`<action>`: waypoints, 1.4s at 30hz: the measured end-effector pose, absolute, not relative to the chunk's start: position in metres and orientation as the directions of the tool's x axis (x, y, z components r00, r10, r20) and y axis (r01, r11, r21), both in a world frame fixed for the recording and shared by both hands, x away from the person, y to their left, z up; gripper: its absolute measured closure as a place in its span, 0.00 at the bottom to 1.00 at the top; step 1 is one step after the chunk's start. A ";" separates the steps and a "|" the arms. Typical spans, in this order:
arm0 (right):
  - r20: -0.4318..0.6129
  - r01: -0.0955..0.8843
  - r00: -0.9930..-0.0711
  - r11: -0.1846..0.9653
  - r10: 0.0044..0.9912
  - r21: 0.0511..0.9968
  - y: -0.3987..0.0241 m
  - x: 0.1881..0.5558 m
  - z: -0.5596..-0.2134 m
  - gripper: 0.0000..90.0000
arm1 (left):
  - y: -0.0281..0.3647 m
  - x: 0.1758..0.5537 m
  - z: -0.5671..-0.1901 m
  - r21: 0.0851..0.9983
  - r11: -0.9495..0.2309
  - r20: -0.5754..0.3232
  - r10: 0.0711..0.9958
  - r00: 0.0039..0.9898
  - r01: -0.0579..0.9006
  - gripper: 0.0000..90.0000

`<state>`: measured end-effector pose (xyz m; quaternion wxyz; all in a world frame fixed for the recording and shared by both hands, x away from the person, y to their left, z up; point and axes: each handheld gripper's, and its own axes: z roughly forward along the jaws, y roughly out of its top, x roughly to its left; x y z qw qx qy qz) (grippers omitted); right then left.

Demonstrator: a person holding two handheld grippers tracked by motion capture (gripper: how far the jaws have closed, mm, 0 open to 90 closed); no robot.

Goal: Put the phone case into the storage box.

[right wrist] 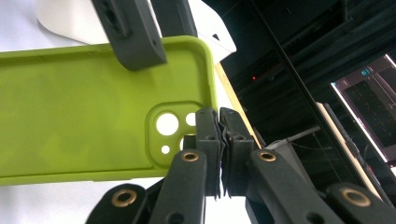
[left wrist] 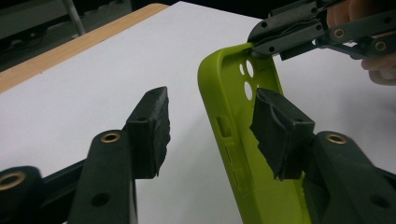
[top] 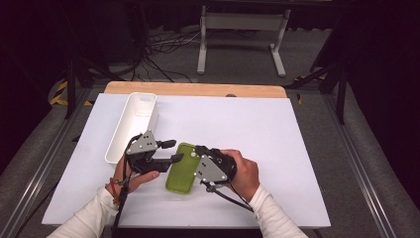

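A green case [top: 182, 168] lies near the front of the table [top: 257, 134], between the two hands, its open side up. The right hand [top: 242, 171] comes in from the right, low and level, and the right gripper [top: 198, 151] has its jaws pressed together on the case's far rim by the camera holes — a tight pinch. The left hand [top: 136, 177] reaches in from the left, wrist level, and the left gripper [top: 174, 151] points across at the case's long side. Its jaws stand apart — one inside the rim, one outside, neither pressing. A white bin [top: 132, 126] sits behind the left gripper.
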<state>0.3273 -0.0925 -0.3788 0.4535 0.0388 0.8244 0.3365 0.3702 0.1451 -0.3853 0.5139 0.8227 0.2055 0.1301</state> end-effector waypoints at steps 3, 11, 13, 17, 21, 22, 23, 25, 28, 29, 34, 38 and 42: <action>-0.726 -0.256 -0.584 0.765 0.364 0.590 -0.092 0.326 -0.379 0.97 | 0.143 0.372 -0.384 0.897 -0.394 0.001 0.457 0.890 0.201 0.57; -0.734 -0.274 -0.577 0.762 0.357 0.587 -0.091 0.324 -0.380 0.97 | 0.143 0.373 -0.383 0.894 -0.399 -0.006 0.445 0.896 0.204 0.66; -0.742 -0.286 -0.573 0.764 0.347 0.578 -0.090 0.324 -0.381 0.97 | 0.143 0.373 -0.382 0.895 -0.398 -0.006 0.439 0.898 0.200 0.70; -0.748 -0.292 -0.570 0.768 0.339 0.570 -0.089 0.324 -0.381 0.97 | 0.143 0.372 -0.382 0.893 -0.406 0.001 0.435 0.900 0.195 0.77; -0.750 -0.293 -0.570 0.770 0.336 0.567 -0.089 0.324 -0.381 0.96 | 0.145 0.370 -0.380 0.900 -0.392 0.003 0.440 0.898 0.189 0.83; -0.749 -0.292 -0.570 0.769 0.337 0.569 -0.089 0.324 -0.382 0.96 | 0.146 0.370 -0.379 0.902 -0.392 0.012 0.444 0.896 0.182 0.84; -0.750 -0.295 -0.568 0.767 0.338 0.570 -0.089 0.324 -0.381 0.96 | 0.146 0.369 -0.378 0.902 -0.394 0.019 0.448 0.894 0.178 0.85; -0.744 -0.293 -0.573 0.761 0.345 0.579 -0.088 0.323 -0.381 0.95 | 0.146 0.368 -0.378 0.903 -0.395 0.031 0.456 0.890 0.171 0.86; -0.734 -0.287 -0.581 0.755 0.352 0.590 -0.089 0.323 -0.381 0.95 | 0.146 0.366 -0.377 0.906 -0.392 0.041 0.457 0.888 0.160 0.87; -0.730 -0.285 -0.583 0.752 0.356 0.595 -0.089 0.323 -0.381 0.94 | 0.146 0.365 -0.377 0.907 -0.390 0.043 0.460 0.887 0.158 0.87; -0.681 -0.261 -0.609 0.709 0.406 0.655 -0.092 0.324 -0.377 0.88 | 0.147 0.363 -0.375 0.913 -0.379 0.053 0.474 0.879 0.150 0.87; -0.598 -0.220 -0.654 0.640 0.463 0.736 -0.099 0.327 -0.370 0.77 | 0.151 0.364 -0.374 0.919 -0.364 0.048 0.485 0.873 0.152 0.87; -0.511 -0.170 -0.700 0.577 0.500 0.799 -0.109 0.328 -0.368 0.71 | 0.154 0.363 -0.373 0.923 -0.353 0.046 0.497 0.866 0.154 0.87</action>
